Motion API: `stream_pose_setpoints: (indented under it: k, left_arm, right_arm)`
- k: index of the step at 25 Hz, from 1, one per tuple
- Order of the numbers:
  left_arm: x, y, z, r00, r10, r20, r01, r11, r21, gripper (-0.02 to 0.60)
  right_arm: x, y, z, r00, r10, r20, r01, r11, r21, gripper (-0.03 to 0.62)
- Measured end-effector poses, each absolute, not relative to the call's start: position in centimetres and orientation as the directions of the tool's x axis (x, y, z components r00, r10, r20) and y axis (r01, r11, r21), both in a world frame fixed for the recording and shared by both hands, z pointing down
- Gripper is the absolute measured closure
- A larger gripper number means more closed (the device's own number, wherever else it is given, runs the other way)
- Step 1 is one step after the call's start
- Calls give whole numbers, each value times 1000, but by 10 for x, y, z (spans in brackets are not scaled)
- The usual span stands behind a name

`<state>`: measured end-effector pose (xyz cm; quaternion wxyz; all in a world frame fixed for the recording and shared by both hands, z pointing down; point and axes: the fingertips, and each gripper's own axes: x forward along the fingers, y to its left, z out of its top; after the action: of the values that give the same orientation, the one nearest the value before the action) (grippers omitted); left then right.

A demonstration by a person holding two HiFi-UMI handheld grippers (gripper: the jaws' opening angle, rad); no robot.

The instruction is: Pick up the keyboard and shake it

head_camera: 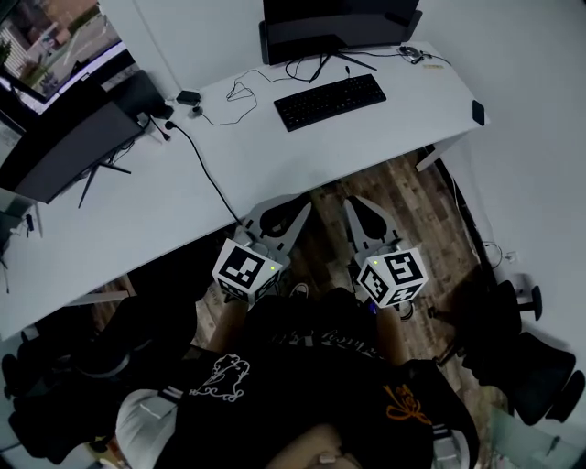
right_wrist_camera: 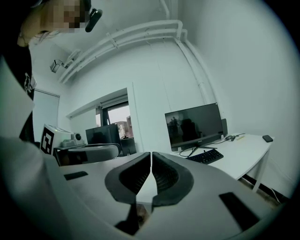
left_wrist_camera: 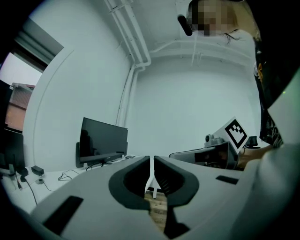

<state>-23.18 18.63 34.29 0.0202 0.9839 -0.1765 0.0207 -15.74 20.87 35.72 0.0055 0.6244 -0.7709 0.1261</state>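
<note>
Wooden floor (head_camera: pixel 403 197) lies under the person, with the white L-shaped desk (head_camera: pixel 385 137) beyond it. The keyboard (head_camera: pixel 330 101) lies flat on the desk before the far monitor (head_camera: pixel 339 27), well apart from both grippers. A second monitor (head_camera: pixel 64 151) stands on the left wing. A black cable (head_camera: pixel 206 174) crosses the desktop toward its near edge. The desk's inner edge bounds open floor, and a chair (head_camera: pixel 536 366) sits at right. The left gripper (head_camera: pixel 286 215) and right gripper (head_camera: pixel 363 212) have their jaws closed together, with nothing between them. Both are over the floor, short of the desk.
</note>
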Motion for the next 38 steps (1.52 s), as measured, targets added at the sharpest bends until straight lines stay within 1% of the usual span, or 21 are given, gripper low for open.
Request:
stream_pose_setpoints:
  k: [4,9,14,18,23,26,29,33,38]
  left_arm:
    - [-219,179,351,940,-338,49,-341,-938,65,545]
    - [-192,165,354,940,-334,62,-338,-938,76,544]
    - [-154,135,358,922,-382,70,-386,-920,65,544]
    - [-108,102,359,896,-437,75,-441,-896,56,543]
    - [-33,62,345,870,-486,77,-490,-871,40,545]
    - [11,46,342,863,-500,75,-505,-860,72,543]
    - [40,38,349,848,-520,103,-529,-843,95,543]
    - [60,27,359,816,-557,155,-572,-817,78,543]
    - [59,8,374,772,-603,199,-628,-772,98,543]
  right_arm:
    - [-144,205,365,-210,-958,196,-967,174,-187,580]
    - [-116,191,371,-212,-956,202,-963,169,-210,580]
    - [-75,161,378,-255,-945,202,-953,210,-219,580]
    - [-25,124,382,-302,-933,196,-940,257,-224,581]
    - [53,85,373,-349,-915,202,-925,303,-230,581]
    - [102,63,375,-364,-910,201,-916,310,-256,580]
    - [136,47,381,-390,-898,204,-904,330,-272,580]
    - [162,27,393,-428,-877,219,-884,355,-304,580]
    - [175,4,413,-464,-853,238,-866,380,-326,574]
